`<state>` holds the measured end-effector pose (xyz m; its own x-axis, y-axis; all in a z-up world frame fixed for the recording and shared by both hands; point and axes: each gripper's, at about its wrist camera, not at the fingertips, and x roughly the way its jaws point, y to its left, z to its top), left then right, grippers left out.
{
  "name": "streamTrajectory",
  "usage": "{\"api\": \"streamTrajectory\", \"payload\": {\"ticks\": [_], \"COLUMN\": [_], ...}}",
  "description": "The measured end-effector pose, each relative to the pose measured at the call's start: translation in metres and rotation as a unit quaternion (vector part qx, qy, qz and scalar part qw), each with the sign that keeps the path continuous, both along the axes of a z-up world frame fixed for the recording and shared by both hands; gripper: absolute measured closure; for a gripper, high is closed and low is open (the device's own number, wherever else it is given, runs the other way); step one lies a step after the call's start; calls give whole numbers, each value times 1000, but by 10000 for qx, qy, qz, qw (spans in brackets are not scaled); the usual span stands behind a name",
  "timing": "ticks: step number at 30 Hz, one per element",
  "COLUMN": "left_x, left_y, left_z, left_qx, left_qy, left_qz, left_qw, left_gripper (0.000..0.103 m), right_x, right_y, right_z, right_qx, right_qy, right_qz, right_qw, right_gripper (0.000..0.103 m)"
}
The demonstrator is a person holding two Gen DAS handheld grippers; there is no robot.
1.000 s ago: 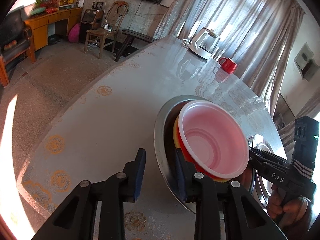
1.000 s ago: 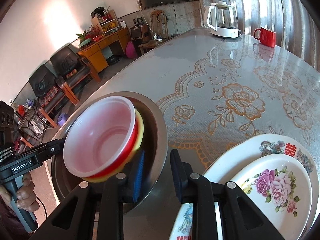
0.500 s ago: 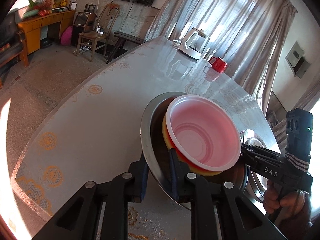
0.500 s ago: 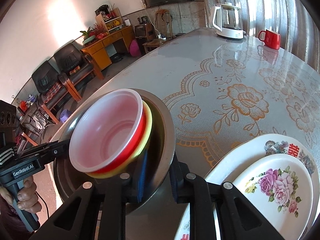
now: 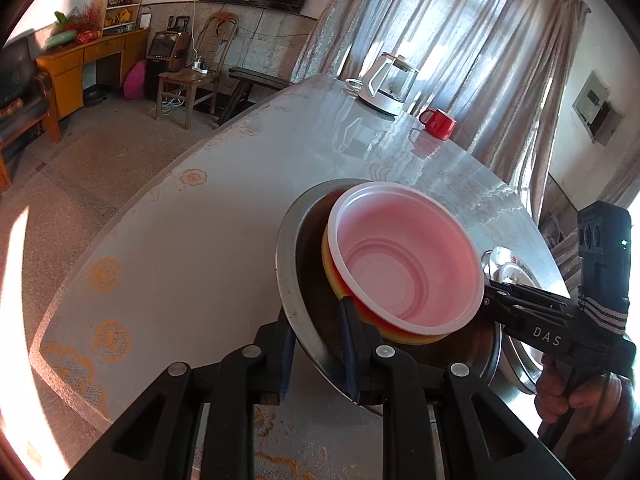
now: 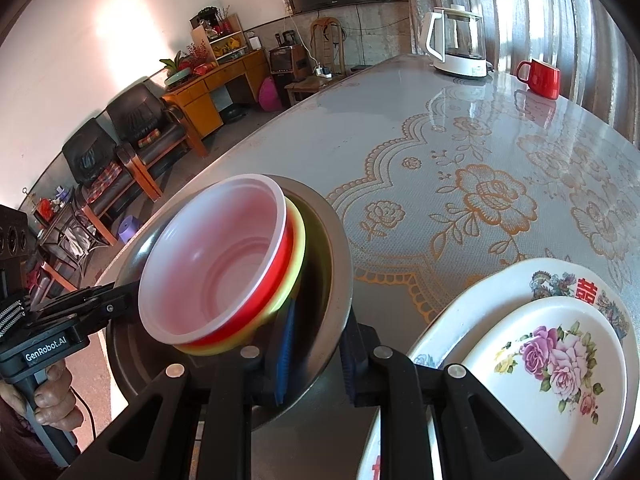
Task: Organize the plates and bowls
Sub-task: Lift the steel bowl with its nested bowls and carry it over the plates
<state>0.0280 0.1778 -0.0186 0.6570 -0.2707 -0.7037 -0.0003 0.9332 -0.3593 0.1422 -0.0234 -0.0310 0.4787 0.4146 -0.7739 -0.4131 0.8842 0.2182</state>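
Steel basin (image 5: 289, 280) holding nested pink, red, yellow bowls (image 5: 408, 264), rim pinched by left gripper (image 5: 316, 344) and right gripper (image 6: 314, 344)

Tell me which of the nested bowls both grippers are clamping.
The large stainless steel bowl, outermost of the stack. The left gripper and right gripper pinch opposite sides of its rim; the pink, red and yellow plastic bowls just sit inside it.

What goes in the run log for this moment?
left tool: shut on steel basin rim | right tool: shut on steel basin opposite rim | nested plastic bowls: inside basin | floral plates: stacked beside
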Motion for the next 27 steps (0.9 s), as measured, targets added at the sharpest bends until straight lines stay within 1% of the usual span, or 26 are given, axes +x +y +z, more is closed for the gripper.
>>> {"api": "streamTrajectory", "payload": {"ticks": [6, 9, 12, 17, 27], "left_x": [-10, -16, -20, -25, -36], "left_y": [1, 2, -1, -6, -23], "left_z": [-1, 2, 6, 9, 29], "left_qx": [-115, -181, -123, -86, 12], "left_qy": [-54, -116, -203, -273, -529], "left_qz": [-1, -17, -60, -101, -298], "left_qw": [9999, 9998, 9997, 9995, 9982], "left_gripper": [83, 81, 79, 79, 78], "right_x": [-4, -8, -9, -11, -19], "right_y": [-6, -7, -10, -14, -36], "right_z": [0, 1, 3, 4, 20], "right_qx": [123, 176, 290, 304, 498], "right_qy": [57, 50, 46, -12, -264], "right_qz": [23, 56, 64, 54, -32], "right_qw": [9999, 9998, 9995, 9995, 9984], "right_gripper": [83, 83, 83, 83, 82]}}
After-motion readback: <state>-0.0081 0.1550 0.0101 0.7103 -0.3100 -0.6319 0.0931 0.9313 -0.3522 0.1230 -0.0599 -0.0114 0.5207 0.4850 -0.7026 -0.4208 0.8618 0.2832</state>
